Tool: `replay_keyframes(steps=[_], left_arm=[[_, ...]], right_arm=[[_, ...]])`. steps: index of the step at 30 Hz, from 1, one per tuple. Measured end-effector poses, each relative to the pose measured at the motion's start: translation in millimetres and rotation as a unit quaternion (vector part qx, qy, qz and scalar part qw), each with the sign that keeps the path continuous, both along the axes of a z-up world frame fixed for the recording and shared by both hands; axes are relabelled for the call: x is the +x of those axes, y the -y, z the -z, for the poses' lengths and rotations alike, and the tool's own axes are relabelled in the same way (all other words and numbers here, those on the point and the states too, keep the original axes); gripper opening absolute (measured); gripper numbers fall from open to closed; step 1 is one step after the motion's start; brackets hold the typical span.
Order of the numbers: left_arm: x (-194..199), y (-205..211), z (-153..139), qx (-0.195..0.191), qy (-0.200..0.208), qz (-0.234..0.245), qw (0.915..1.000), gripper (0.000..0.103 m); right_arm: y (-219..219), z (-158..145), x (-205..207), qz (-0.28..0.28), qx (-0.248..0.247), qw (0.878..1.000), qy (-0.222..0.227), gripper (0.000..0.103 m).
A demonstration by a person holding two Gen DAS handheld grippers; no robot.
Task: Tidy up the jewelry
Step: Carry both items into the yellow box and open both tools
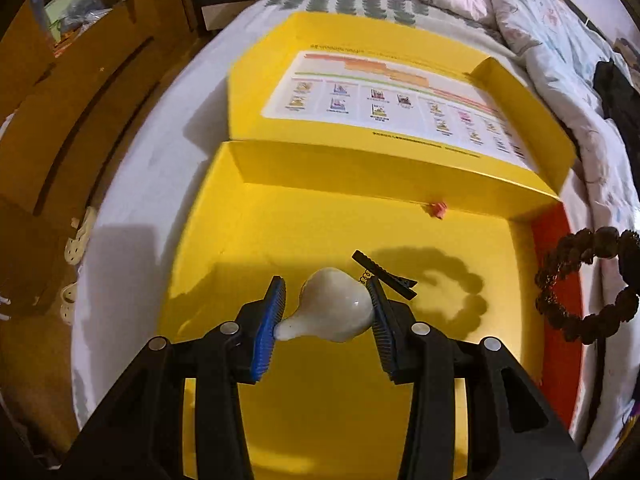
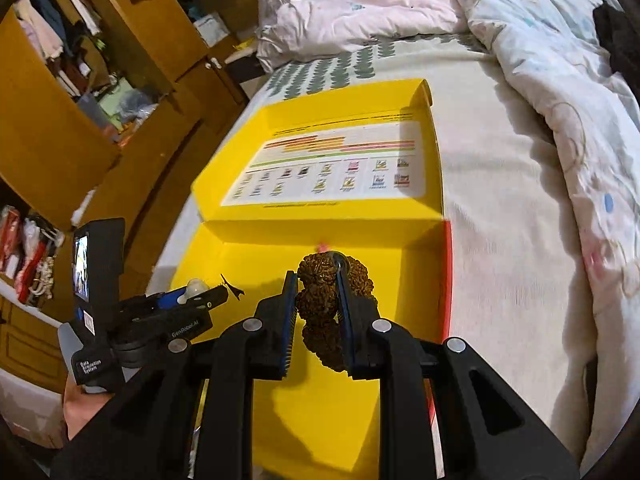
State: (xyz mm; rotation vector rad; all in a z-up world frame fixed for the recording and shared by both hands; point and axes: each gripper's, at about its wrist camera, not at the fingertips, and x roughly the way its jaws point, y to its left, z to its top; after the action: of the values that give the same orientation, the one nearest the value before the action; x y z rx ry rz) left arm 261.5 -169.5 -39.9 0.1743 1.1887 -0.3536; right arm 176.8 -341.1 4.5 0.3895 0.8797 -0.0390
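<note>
An open yellow box [image 1: 304, 220] lies on the bed, its lid [image 1: 360, 80] folded back. My left gripper [image 1: 328, 312] is shut on a white gourd-shaped pendant [image 1: 336, 312], held low over the box floor. A black hair clip [image 1: 384, 276] lies on the box floor just past it. A small pink piece [image 1: 437, 211] sits by the back wall. My right gripper [image 2: 318, 304] is shut on a brown knobbly bead bracelet [image 2: 320, 312] above the box's right side; the bracelet also shows in the left wrist view [image 1: 580, 284]. The left gripper [image 2: 192, 296] shows in the right wrist view.
A rumpled quilt [image 2: 540, 80] covers the bed's right and far side. A wooden wardrobe [image 2: 80, 100] stands open to the left. Slippers [image 1: 76, 244] lie on the floor beside the bed. The box has a red outer right edge [image 2: 447, 280].
</note>
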Motion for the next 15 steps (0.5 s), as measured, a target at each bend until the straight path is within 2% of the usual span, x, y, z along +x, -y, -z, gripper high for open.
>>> replay_keyframes(steps=[6,9,15], left_arm=[[17,12,23,0.006,-0.017,0.001,0.9998,0.042],[23,14,28,0.004,-0.018,-0.002,0.9998,0.042],[29,16,39,0.011,-0.019,0.003,0.9998,0.043]], right_arm=[[-11,33,42,-0.006,-0.046,0.998,-0.037,0.020],[-23,56,64,-0.023,-0.048,0.997,-0.055,0.020],[-37,80,84,-0.037,-0.042,0.995,-0.078,0.020]])
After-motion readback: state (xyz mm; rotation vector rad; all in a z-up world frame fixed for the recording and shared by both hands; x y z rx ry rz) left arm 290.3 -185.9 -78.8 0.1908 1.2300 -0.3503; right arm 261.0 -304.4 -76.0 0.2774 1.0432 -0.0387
